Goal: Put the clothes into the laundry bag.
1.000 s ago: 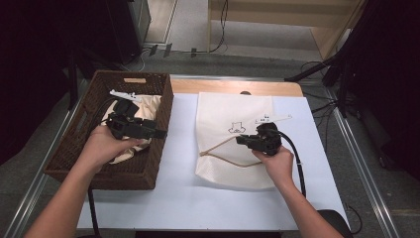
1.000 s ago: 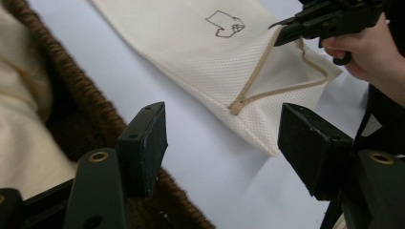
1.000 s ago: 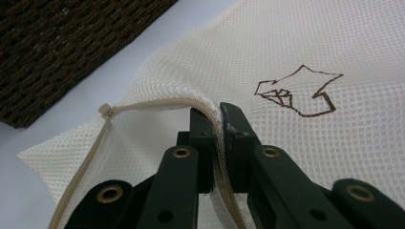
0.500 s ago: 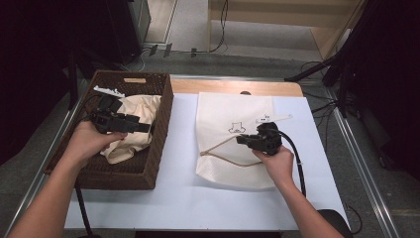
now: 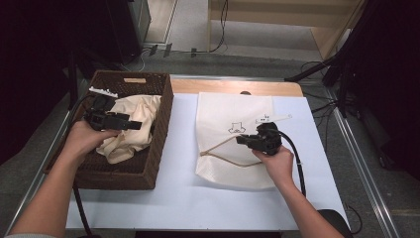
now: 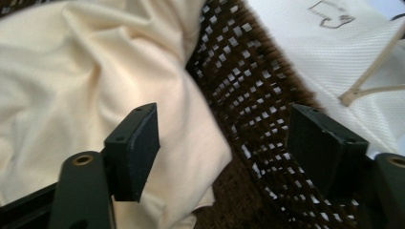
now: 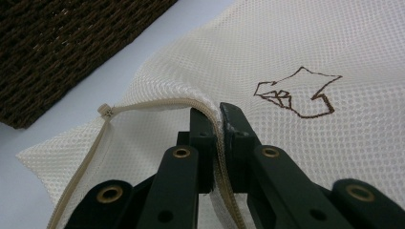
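A cream cloth lies crumpled in a dark wicker basket at the table's left. My left gripper hovers over it inside the basket. Its jaws have just been opening and stand wide, with nothing pressed between them. In the left gripper view one jaw is over the cloth and the other over the basket wall. A white mesh bag with a small drawing lies flat on the white table cover. My right gripper is shut on the bag's zipper edge, lifting it slightly.
The basket's right wall stands between the cloth and the mesh bag. A beige zipper strip runs across the bag's near left part. A wooden strip edges the table's far side. Cables trail from both grippers toward the near edge.
My left hand and gripper have shifted left over the cloth in the basket, and its jaws have spread wider. The right hand holds still on the bag.
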`<action>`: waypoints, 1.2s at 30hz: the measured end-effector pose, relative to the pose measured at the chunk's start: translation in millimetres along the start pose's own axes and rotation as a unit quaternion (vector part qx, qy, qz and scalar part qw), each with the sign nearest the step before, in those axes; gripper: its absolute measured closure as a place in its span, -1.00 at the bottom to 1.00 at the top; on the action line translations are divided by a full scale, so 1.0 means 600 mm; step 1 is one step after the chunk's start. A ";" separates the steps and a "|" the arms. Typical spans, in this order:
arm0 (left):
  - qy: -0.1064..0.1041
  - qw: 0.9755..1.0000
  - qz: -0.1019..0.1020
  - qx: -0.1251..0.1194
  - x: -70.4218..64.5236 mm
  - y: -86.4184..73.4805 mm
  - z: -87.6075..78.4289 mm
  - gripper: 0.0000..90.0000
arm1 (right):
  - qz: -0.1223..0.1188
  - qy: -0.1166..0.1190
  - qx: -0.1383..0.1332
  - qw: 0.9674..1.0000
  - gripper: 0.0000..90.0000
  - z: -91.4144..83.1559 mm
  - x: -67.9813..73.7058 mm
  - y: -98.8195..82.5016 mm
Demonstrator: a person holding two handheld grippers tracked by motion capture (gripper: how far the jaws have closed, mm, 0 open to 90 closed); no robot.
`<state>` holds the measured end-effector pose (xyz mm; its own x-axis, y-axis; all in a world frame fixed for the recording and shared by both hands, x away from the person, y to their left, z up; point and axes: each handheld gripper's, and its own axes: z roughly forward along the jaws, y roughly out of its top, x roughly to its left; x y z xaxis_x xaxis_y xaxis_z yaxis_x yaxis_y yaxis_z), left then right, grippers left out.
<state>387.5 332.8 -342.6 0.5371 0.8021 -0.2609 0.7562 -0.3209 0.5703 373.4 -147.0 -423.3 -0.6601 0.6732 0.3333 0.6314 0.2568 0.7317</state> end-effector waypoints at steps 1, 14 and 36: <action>0.005 1.000 0.000 0.003 0.002 0.000 0.001 -0.42 | 0.000 0.000 0.000 1.000 0.88 0.000 0.000 0.000; 0.058 0.997 -0.046 -0.001 0.052 -0.005 0.030 -1.00 | -0.001 0.000 0.002 1.000 0.88 0.001 -0.001 0.000; 0.120 0.990 -0.068 0.007 0.096 -0.021 0.092 -1.00 | -0.002 0.003 0.004 1.000 0.88 0.003 0.001 0.000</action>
<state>429.8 355.3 -407.8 0.3263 0.9347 -0.1409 0.8220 -0.2069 0.5306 373.7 -145.1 -424.2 -0.6644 0.6684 0.3342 0.6323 0.2644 0.7282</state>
